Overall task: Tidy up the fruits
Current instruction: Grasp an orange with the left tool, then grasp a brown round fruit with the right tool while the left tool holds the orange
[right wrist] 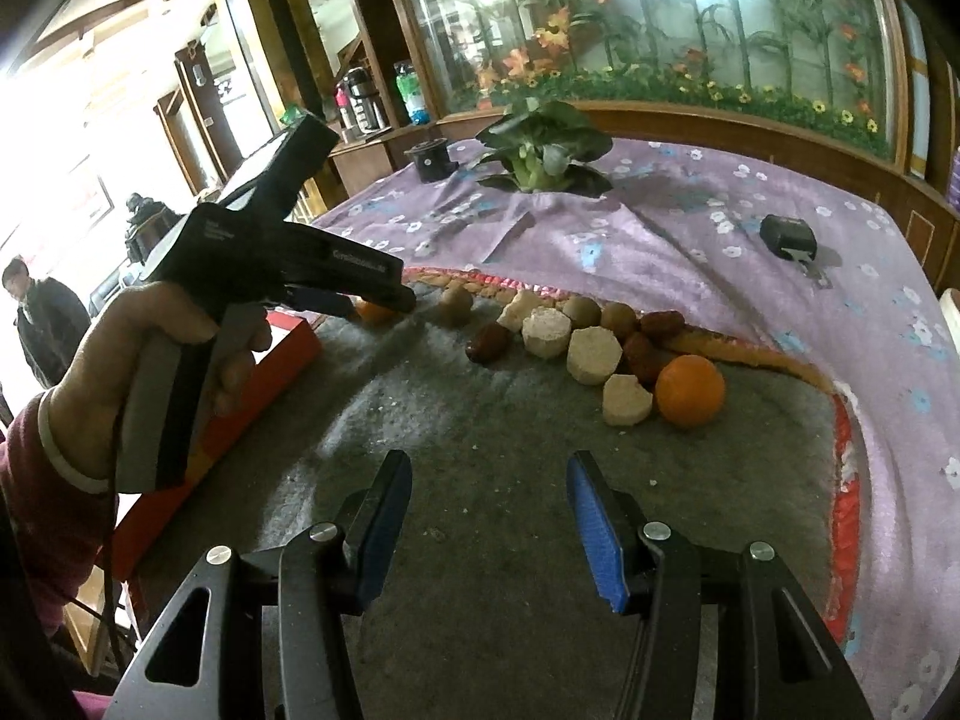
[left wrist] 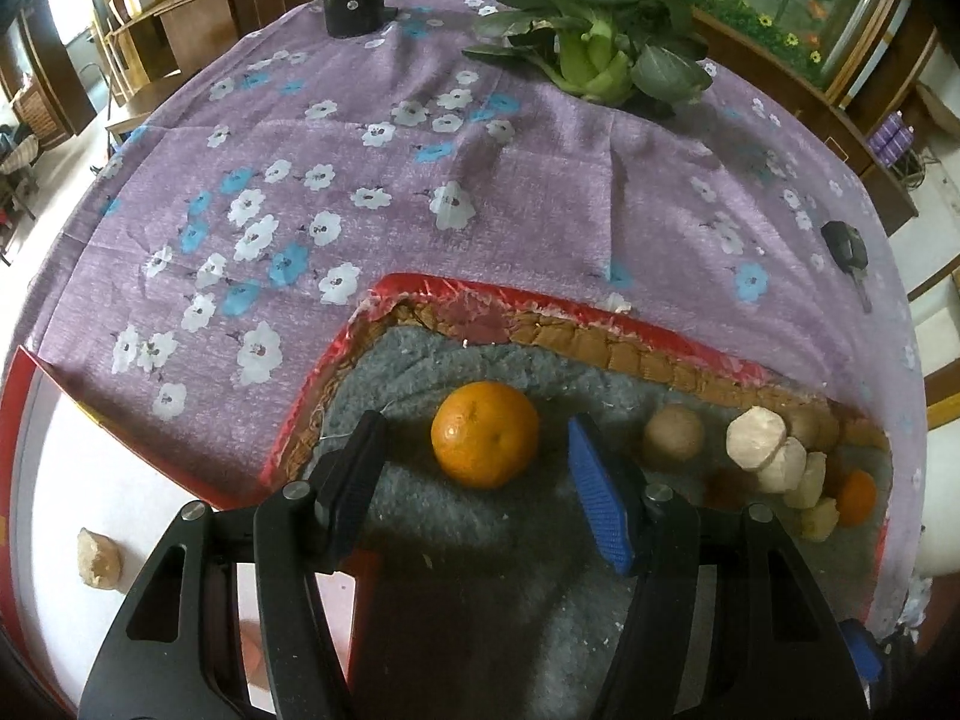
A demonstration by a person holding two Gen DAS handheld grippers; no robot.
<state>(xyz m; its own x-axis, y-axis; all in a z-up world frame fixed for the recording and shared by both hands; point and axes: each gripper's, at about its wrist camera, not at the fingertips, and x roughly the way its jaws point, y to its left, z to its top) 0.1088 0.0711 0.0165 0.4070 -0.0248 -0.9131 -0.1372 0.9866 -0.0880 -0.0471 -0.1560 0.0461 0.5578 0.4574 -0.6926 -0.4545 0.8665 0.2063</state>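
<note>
Purple floral cloth [left wrist: 540, 180] over table; leafy veg [left wrist: 594, 54] at far edge. Black cylindrical obj. [left wrist: 354, 3] far left, black car key [left wrist: 846, 252] at right. Bkgd: thermos [right wrist: 360, 99], person [right wrist: 42, 324].

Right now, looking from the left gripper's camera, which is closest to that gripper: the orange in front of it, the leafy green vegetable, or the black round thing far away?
1. The orange, right between the open fingers of the left gripper, on the grey mat.
2. The leafy green vegetable, far across the purple cloth, to the right.
3. The black round thing, at the far edge, left. Nearly as far as the vegetable.
</note>
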